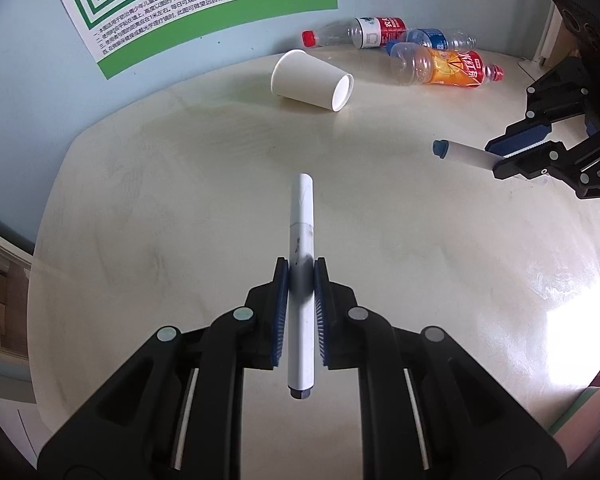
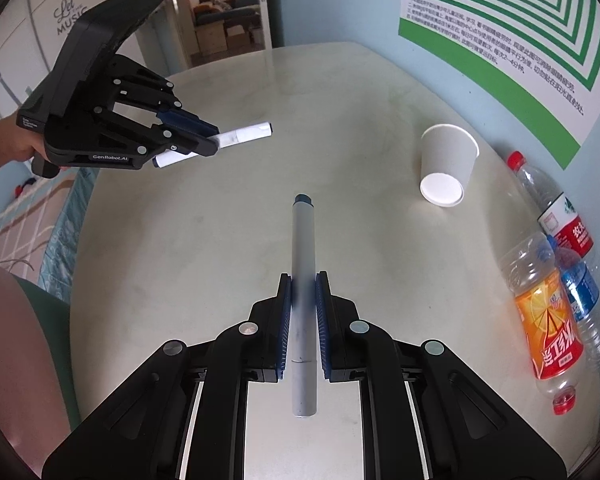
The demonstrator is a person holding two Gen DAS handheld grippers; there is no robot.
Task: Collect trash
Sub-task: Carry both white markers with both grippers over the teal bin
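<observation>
My left gripper (image 1: 301, 268) is shut on a white marker (image 1: 302, 216) and holds it above the table; it also shows in the right wrist view (image 2: 210, 140) with that marker (image 2: 244, 134). My right gripper (image 2: 303, 280) is shut on a second white marker with a blue tip (image 2: 303, 240), also seen in the left wrist view (image 1: 496, 156) with its marker (image 1: 462, 154). A white paper cup (image 1: 312, 80) lies on its side on the table, also in the right wrist view (image 2: 448, 164). Three empty plastic bottles lie by the wall: a red-label one (image 1: 360, 32), a blue-label one (image 1: 436, 40) and an orange-label one (image 1: 448, 66).
The pale round table (image 1: 180, 184) stands against a blue wall with a green-and-white poster (image 1: 204, 4). In the right wrist view the bottles (image 2: 552, 312) lie along the table's right edge. A doorway (image 2: 228, 12) and a cabinet are beyond the table.
</observation>
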